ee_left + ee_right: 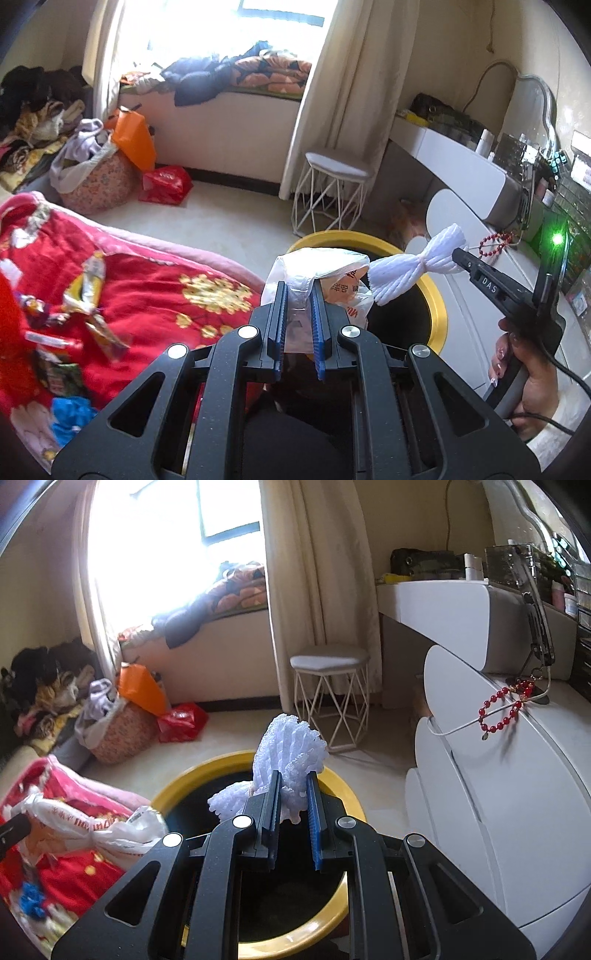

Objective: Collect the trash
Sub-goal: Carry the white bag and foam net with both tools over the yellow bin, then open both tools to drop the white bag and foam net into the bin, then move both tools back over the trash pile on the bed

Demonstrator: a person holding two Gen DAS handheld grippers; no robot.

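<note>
Our left gripper (298,295) clamps a white plastic bag (317,269) with red print we cannot read; our right gripper (292,788) pinches white foam netting (286,753) — both over the yellow-rimmed bin (192,775). "DAS" shows only in the left view.

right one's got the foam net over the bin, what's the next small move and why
Probably open the right hand-held gripper: it is shut on the white foam net, which hangs above the yellow-rimmed bin, so the net should fall inside.
</note>
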